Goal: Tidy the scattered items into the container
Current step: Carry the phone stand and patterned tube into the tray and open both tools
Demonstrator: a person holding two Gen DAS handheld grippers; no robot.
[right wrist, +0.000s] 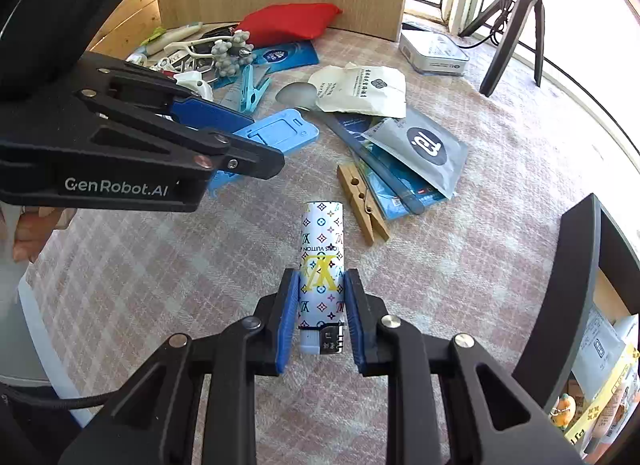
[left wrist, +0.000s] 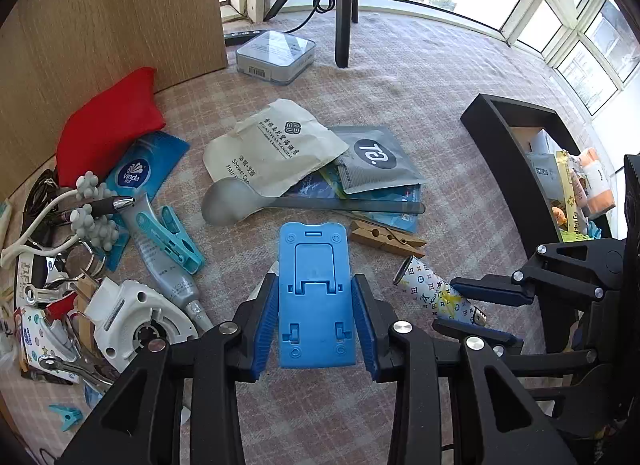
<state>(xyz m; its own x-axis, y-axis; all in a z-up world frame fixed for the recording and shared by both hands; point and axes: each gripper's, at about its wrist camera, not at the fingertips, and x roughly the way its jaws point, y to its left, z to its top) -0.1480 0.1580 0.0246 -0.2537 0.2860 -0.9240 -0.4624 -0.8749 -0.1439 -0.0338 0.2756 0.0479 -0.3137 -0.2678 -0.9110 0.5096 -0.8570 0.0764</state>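
A blue plastic phone stand sits between the pads of my left gripper, which is shut on its two long sides. In the right wrist view the stand hangs tilted in the left gripper over the checked cloth. My right gripper is shut on a white monogram-print lighter, pads against both sides and the metal head toward the camera. The left wrist view shows the same lighter in the right gripper. The black container stands to the right and holds several packets.
A wooden clothespin, a grey spoon, paper and foil packets lie mid-cloth. A teal clip, a tube, a tissue pack, a red pouch and metal oddments crowd the left. A white box and tripod legs stand behind.
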